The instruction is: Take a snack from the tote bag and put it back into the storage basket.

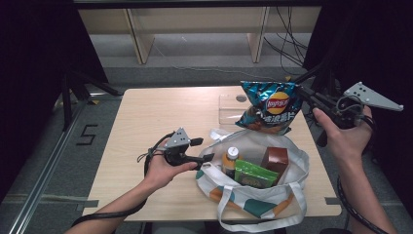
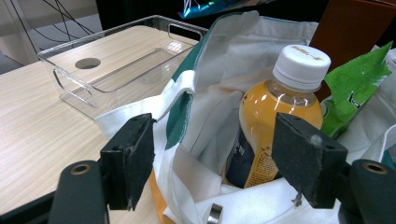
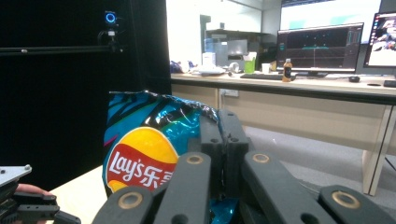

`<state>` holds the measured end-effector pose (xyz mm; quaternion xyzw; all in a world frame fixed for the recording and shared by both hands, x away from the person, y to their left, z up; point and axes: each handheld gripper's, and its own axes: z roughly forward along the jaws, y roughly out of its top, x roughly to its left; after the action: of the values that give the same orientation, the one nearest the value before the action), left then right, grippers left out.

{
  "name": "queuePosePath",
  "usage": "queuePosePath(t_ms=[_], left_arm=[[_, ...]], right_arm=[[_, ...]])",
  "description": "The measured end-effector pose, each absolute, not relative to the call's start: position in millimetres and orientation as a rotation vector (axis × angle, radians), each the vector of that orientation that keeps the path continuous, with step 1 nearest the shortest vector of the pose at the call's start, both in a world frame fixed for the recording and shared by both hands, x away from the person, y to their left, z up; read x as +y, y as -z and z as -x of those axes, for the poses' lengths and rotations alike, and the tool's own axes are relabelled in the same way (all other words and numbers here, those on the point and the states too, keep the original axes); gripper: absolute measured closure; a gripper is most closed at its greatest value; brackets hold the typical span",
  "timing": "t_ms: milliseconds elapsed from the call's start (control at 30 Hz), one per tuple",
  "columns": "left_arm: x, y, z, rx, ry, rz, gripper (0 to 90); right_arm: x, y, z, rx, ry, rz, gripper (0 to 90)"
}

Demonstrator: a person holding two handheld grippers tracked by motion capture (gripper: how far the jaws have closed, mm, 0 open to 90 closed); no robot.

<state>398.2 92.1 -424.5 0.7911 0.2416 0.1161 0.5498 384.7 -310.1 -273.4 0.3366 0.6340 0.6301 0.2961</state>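
Right gripper [image 1: 303, 92]: jaws pinched tight on the top edge of the chip bag [image 1: 267, 107], which hangs clear of the table [image 1: 146, 122], up above the far rim of the tote bag [image 1: 292, 168]. In the right gripper view the jaws meet on the crimped foil of the chip bag [image 3: 140, 154], logo side toward the camera.

Left gripper [image 1: 204, 150]: jaws wide apart, nothing clamped. It sits at the tote's near-left rim; the left gripper view has the white-and-green tote rim [image 2: 187, 93] running between the jaws. Whether the pads touch the fabric I can't tell.

Just past the left jaws, inside the tote: orange drink bottle [image 2: 275, 126] with white cap, upright; beyond it a green packet [image 2: 355, 84] and a brown box [image 2: 355, 28].

Room: tote mouth is open below the hanging chip bag, with free space along its far side. A clear plastic tray [image 2: 116, 60] sits on the table just behind the tote, under the chip bag. Table to the left of the left gripper is bare wood up to the edge.
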Motion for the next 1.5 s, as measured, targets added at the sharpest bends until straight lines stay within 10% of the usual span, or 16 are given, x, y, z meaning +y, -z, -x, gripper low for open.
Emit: queuePosePath(t_ms=[1500], left_arm=[[94,423,-399,0.582,-0.271,-1.852,29.4]], right_arm=[[-315,261,-410,1.608,-1.662,-0.947,90.0]])
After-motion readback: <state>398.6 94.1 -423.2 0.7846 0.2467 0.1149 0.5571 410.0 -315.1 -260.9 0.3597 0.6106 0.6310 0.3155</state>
